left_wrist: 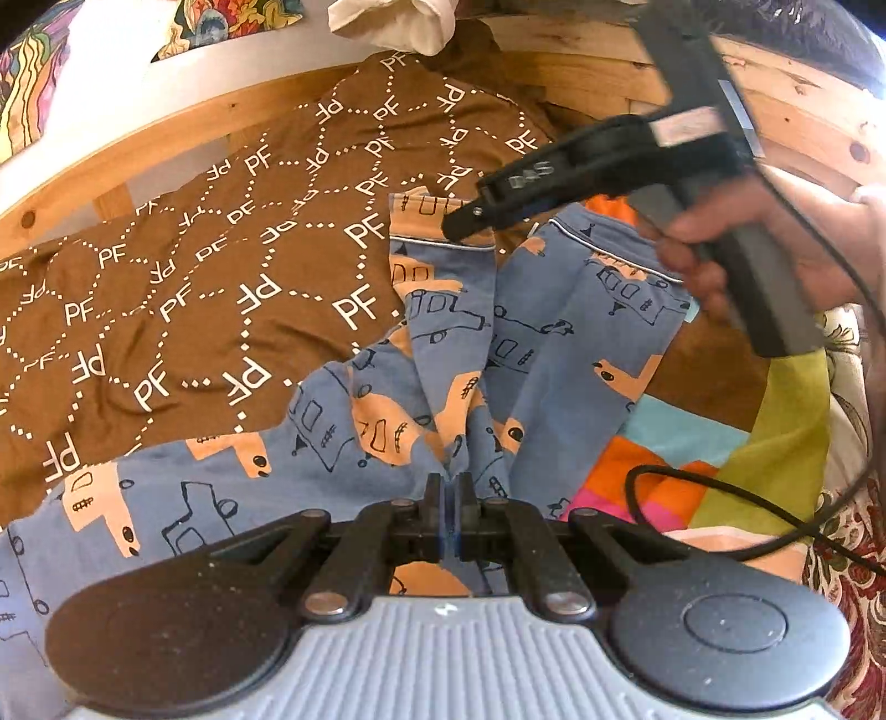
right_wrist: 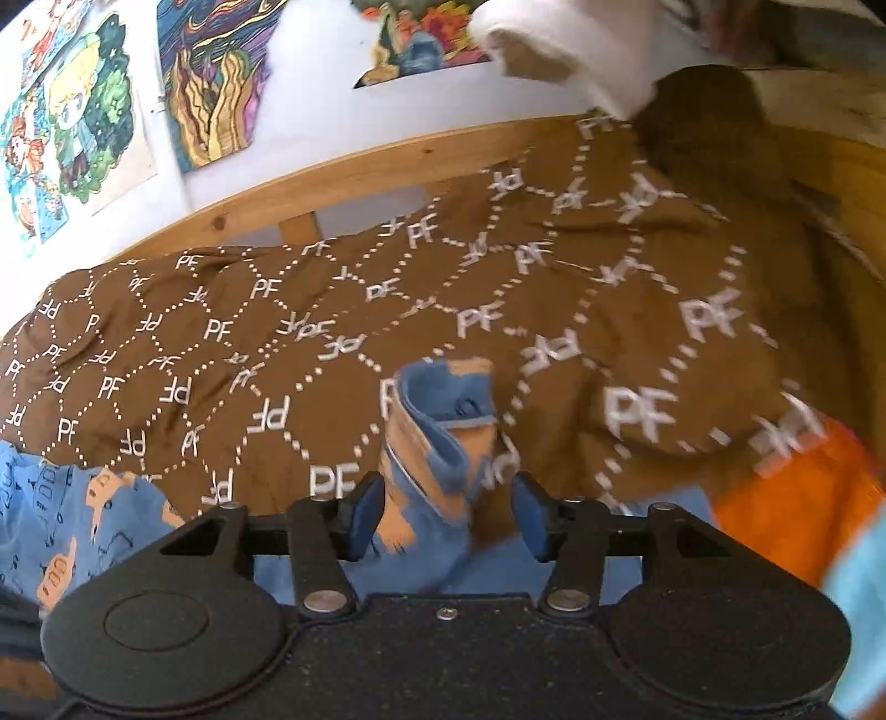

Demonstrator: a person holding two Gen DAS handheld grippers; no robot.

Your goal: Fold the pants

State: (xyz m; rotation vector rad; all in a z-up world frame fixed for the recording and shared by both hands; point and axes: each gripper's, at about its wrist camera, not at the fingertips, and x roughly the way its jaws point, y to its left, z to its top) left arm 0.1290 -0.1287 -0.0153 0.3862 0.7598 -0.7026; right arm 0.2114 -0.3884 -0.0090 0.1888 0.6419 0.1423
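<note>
Blue pants (left_wrist: 454,354) with an orange print lie on the bed, both legs running away from me to their cuffs. My left gripper (left_wrist: 449,493) is shut on a pinch of the pants fabric near the waist end. A hand (left_wrist: 714,266) holds my right gripper (left_wrist: 468,219) over the left leg's cuff. In the right wrist view that cuff (right_wrist: 443,437) stands crumpled between the jaws of the right gripper (right_wrist: 448,515). The jaws are apart: the right pad is off the cloth, the left pad is right beside it.
A brown blanket (left_wrist: 194,288) printed with white "PF" covers the bed under the pants. A wooden bed rail (left_wrist: 183,116) runs along the far side, with drawings (right_wrist: 83,122) on the wall behind. A bright patchwork cover (left_wrist: 664,459) and a black cable (left_wrist: 747,498) lie at right. White cloth (left_wrist: 398,22) sits at the top.
</note>
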